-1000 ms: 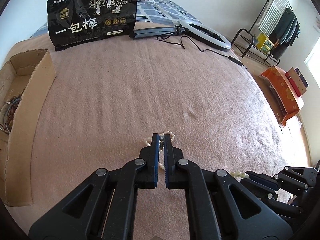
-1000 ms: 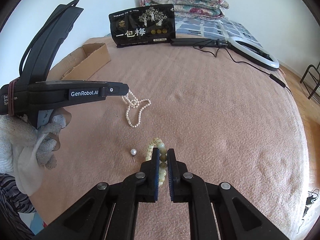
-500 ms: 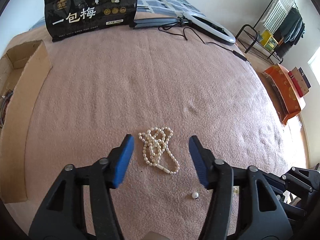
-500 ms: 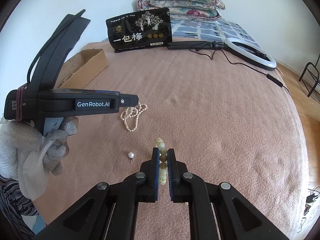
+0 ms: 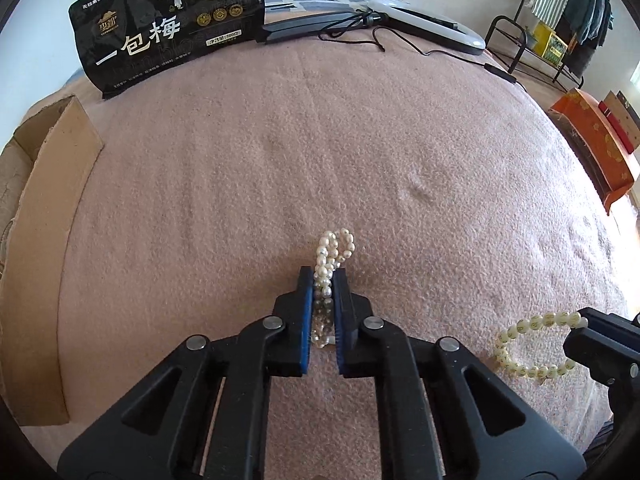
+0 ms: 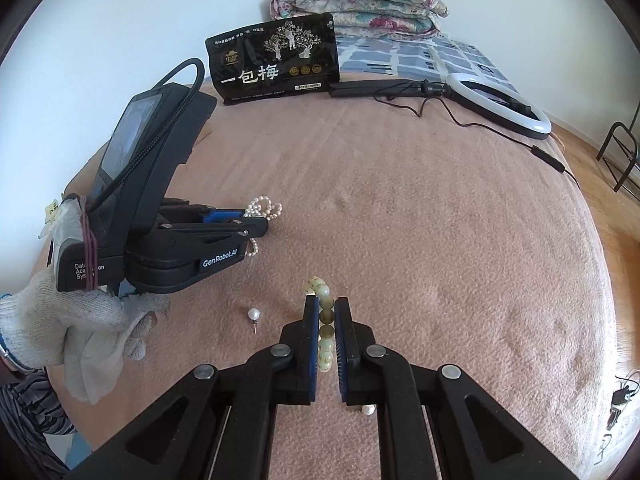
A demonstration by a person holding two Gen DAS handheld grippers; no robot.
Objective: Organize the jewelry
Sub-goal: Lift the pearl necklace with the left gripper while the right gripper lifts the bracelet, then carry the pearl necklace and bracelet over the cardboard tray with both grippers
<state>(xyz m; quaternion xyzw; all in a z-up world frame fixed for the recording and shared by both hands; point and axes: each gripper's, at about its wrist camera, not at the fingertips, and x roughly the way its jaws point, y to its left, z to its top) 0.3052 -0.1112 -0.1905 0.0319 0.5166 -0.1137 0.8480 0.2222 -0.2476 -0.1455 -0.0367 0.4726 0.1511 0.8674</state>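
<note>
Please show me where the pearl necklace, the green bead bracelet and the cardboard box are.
pearl necklace [image 5: 334,248]: left wrist view, loop beyond the fingertips.
green bead bracelet [image 6: 325,300]: right wrist view, bead between the fingers.
cardboard box [image 5: 52,216]: left wrist view, side wall.

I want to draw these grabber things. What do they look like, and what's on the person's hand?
Both are black plastic. The left gripper and the right gripper each have two flat fingers with blue pads and silver rivets. The left one reads "GenRobot.AI" in white, with a black cable looping on top. The hand wears a white knit glove.
</note>
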